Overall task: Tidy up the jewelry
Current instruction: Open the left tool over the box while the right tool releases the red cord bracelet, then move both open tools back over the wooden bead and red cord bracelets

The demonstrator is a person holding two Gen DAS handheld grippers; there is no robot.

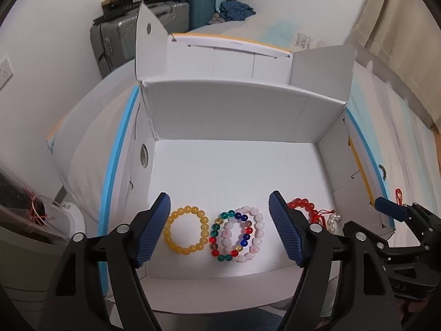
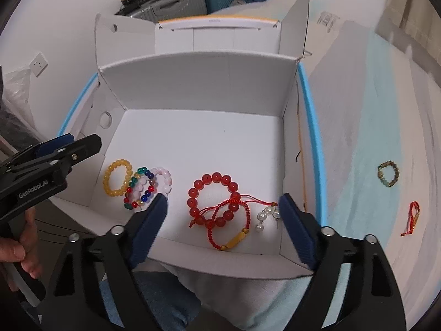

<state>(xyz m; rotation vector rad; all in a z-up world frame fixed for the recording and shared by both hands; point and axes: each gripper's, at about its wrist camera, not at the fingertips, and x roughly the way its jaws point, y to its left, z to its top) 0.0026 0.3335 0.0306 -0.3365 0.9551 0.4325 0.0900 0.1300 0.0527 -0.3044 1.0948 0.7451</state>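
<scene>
Inside the open white cardboard box (image 2: 198, 88), along its near edge, lie most of the pieces: a yellow bead bracelet (image 1: 185, 229) at the left, a multicoloured bead bracelet (image 1: 231, 236) just beside it and overlapping a pale pink bead bracelet (image 1: 252, 234), and further right a large red bead bracelet (image 2: 213, 202) with a red cord bracelet (image 2: 228, 227) lying across its lower part. A small cluster of pearl earrings (image 2: 266, 216) sits close to the box's right wall, near the cord piece. Outside the box, on the pale blue and white bedding (image 2: 358, 149) to the right, rest a green-brown bead bracelet (image 2: 388, 175) and, nearer, a small red cord loop (image 2: 412, 218), the two well apart from the box. The left gripper (image 1: 219, 229) hovers above the near edge with its blue-padded fingers (image 1: 154, 233) spread wide, the yellow, multicoloured and pink bracelets showing between them, and it grips nothing. The right gripper (image 2: 223, 220) hangs over the red bracelets with its fingers (image 2: 150, 227) likewise wide apart and empty. Grey and teal suitcases (image 1: 165, 24) stand against the far wall behind the box.
</scene>
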